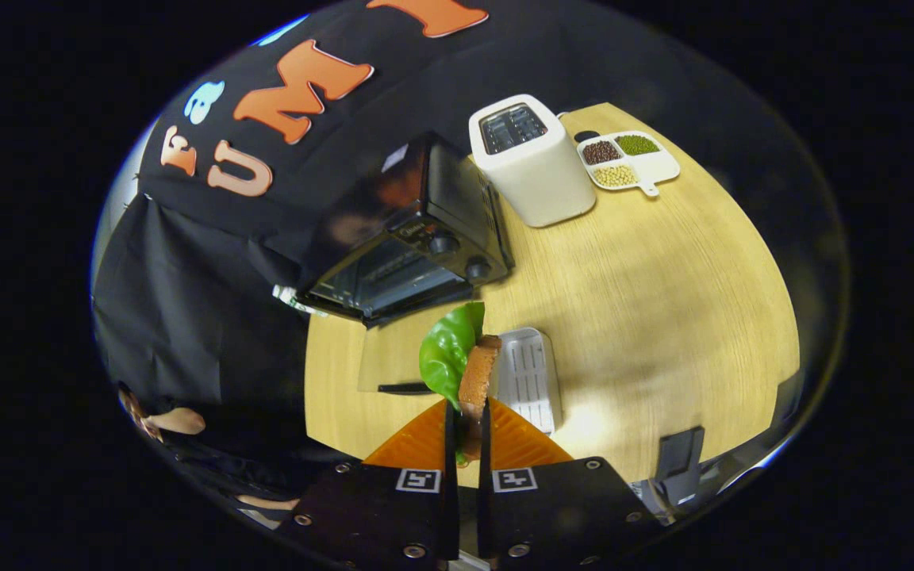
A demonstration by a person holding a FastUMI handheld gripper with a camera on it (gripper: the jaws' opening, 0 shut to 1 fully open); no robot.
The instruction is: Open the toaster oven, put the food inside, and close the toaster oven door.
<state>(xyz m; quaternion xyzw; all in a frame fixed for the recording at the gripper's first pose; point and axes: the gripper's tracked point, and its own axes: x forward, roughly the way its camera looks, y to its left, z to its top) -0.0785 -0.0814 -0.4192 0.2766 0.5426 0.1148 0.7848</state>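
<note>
Wooden worktop [663, 317] carrying, beyond the claw, a black toaster oven [409, 238] with its glass door [393, 361] lowered, then a white toaster [532, 162] and a bean tray [630, 162]. Claw [466, 420], nearly closed, pinches a sandwich [473, 377] with lettuce; a white rack [528, 377] lies just beside.

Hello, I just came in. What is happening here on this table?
A person is using a hand-held claw to load a toaster oven. The claw is shut on a sandwich, a slice of bread with a green lettuce leaf, and holds it above the wooden table. The oven's glass door is already down, lying open just ahead of the sandwich. A white tray lies beside the sandwich. Farther back stand a white toaster and a dish of beans.
</note>
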